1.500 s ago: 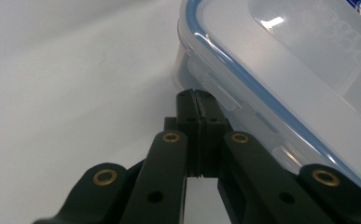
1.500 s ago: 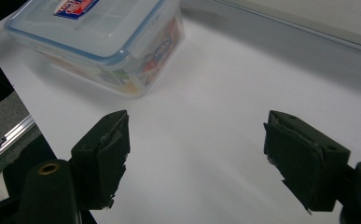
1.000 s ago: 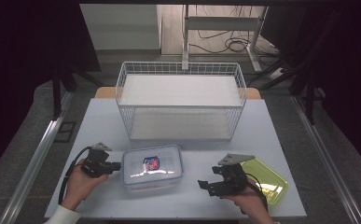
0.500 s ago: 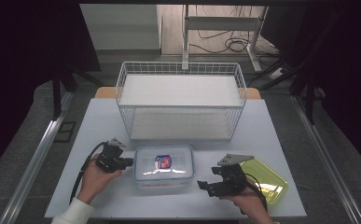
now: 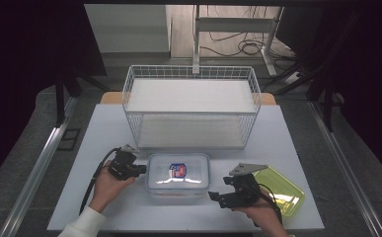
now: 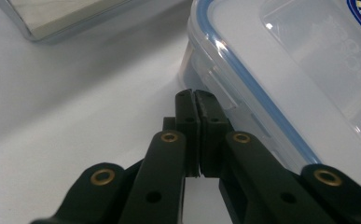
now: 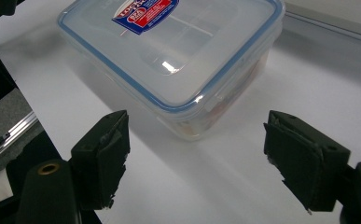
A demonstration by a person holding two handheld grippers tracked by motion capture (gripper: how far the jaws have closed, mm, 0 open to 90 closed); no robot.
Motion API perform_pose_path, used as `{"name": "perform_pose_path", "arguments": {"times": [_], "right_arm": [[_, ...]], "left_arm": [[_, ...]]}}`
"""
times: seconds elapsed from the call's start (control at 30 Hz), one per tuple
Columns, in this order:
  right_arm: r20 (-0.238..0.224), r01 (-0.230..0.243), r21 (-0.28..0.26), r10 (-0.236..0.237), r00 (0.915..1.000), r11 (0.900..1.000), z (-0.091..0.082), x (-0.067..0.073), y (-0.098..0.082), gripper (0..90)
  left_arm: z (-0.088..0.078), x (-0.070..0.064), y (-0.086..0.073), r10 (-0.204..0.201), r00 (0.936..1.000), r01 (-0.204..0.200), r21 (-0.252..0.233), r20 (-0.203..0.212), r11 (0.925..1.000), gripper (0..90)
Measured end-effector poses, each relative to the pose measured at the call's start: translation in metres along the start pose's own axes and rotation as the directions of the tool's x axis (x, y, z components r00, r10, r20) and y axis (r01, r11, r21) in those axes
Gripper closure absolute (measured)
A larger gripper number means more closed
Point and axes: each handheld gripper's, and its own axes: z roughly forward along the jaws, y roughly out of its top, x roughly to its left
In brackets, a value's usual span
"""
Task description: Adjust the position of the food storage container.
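Dark surroundings frame a pale worktop (image 5: 104, 123), on which a white wire basket (image 5: 192, 111) stands at the far middle and a yellow-green tray (image 5: 289, 190) lies at the near right corner. The clear plastic box (image 5: 178, 173), closed by a lid with a blue seal and a red and blue label, is placed near the front edge, between the two hands. The left tongs (image 5: 141, 170) are seen fully closed, with nothing held between the jaws; in the left gripper view their tip (image 6: 195, 100) rests just beside the side latch of the box, touching it or almost touching it. The right tongs (image 5: 215, 197) are held wide open and empty, near the right front corner of the box but apart from it, as the right gripper view shows with the box (image 7: 178, 60) ahead of the jaws. The step in hand is judged to be a nudging or steadying of the box from its left side by the closed tip. For the next move, a firm contact low on the wall or under the latch would be needed, and the right tongs could be brought against the opposite side to stop sliding. Free room is available to the left and in front of the basket, while the front edge of the worktop is near and the tray limits the right side.
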Motion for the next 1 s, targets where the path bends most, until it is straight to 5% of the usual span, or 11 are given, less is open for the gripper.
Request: {"name": "perform_pose_path", "arguments": {"times": [0.2,0.33,0.4,0.57,1.0], "right_arm": [[0.003,-0.005,-0.020,0.005,1.0000,1.000,-0.002,0.000,0.003,22.9],[0.011,-0.016,-0.037,0.016,0.9998,0.999,-0.001,0.000,0.007,22.8],[0.016,-0.023,-0.041,0.024,0.9996,0.999,-0.001,0.000,0.008,22.8],[0.031,-0.047,-0.040,0.048,0.9984,0.998,0.003,0.000,0.010,21.2],[0.018,-0.070,-0.072,0.071,0.9973,0.995,-0.001,0.006,0.016,18.6]], "left_arm": [[-0.018,0.005,-0.010,-0.026,0.9996,0.027,-0.076,0.013,0.9967,78.4],[-0.036,0.008,-0.018,-0.053,0.9985,0.054,-0.129,0.013,0.9902,59.1],[-0.043,0.011,-0.019,-0.078,0.9966,0.081,-0.130,0.026,0.9882,45.3],[-0.052,0.013,-0.019,-0.090,0.9938,0.098,-0.129,0.065,0.9867,26.7],[-0.061,-0.004,-0.016,-0.080,0.9914,0.094,-0.133,0.103,0.9867,17.9]]}}
